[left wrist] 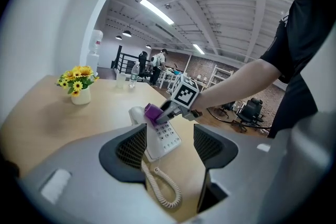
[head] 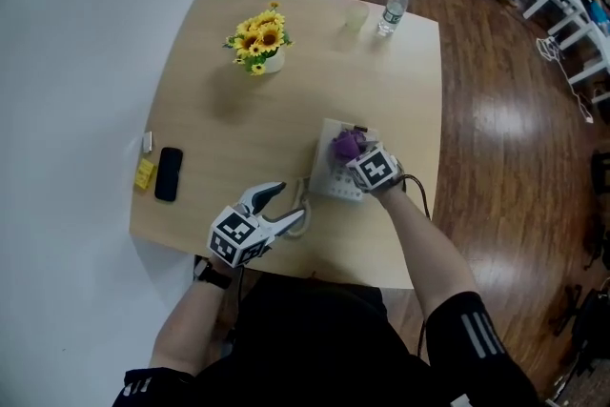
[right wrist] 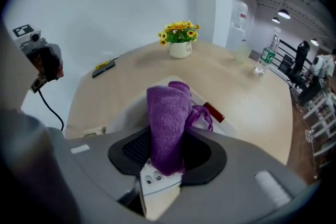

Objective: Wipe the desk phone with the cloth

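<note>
A white desk phone (head: 335, 174) sits on the wooden table (head: 238, 81) near its front right part. My right gripper (head: 355, 153) is shut on a purple cloth (head: 345, 145) and holds it down on the phone's keypad (left wrist: 167, 138). In the right gripper view the cloth (right wrist: 167, 126) is pinched between the jaws above the phone (right wrist: 157, 186). My left gripper (head: 289, 205) stands open just left of the phone, over its coiled cord (left wrist: 160, 189), with nothing held. In the left gripper view the cloth (left wrist: 154, 113) shows at the right gripper's tip.
A white pot of sunflowers (head: 259, 41) stands at the table's back. A water bottle (head: 392, 10) and a clear cup (head: 355, 18) are at the far right corner. A black mobile (head: 169, 173) and a yellow note (head: 144, 172) lie at the left edge.
</note>
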Motion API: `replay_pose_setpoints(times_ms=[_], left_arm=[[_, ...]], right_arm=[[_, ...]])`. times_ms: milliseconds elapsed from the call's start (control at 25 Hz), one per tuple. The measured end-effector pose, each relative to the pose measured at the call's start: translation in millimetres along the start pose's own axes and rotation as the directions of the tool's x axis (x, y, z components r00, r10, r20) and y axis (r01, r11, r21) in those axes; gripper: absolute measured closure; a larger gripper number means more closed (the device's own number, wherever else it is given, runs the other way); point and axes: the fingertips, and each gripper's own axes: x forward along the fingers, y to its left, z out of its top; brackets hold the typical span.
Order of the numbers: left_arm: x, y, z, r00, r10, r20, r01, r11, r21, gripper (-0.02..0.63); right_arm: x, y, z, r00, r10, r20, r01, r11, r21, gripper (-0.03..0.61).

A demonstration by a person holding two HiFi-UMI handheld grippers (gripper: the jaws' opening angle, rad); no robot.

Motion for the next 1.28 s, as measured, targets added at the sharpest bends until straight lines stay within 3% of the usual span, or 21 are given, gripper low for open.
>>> replay_pose_setpoints(times_ms=[480,760,960,1280], left_arm=[[8,-15,11,0.999,-0.051,-0.011,0.052,0.997,0.054,0.339],[4,-21,11,0.998,-0.055,-0.019,0.056,0.996,0.064,0.339],[4,-22,7,0.998,-0.052,-0.027,0.054,0.996,0.067,0.339],[9,-26,10,0.997,-0.068,-0.028,0.07,0.995,0.074,0.339]], right_arm=[[0,94,-70,0.997,0.059,-0.046,-0.064,0.991,-0.117,0.426],[-5,117,-84,0.99,0.111,-0.084,-0.126,0.969,-0.212,0.425],[1,113,-82,0.994,0.07,-0.079,-0.092,0.943,-0.318,0.425],[-9,93,-99,0.996,0.033,-0.08,-0.048,0.979,-0.199,0.426]])
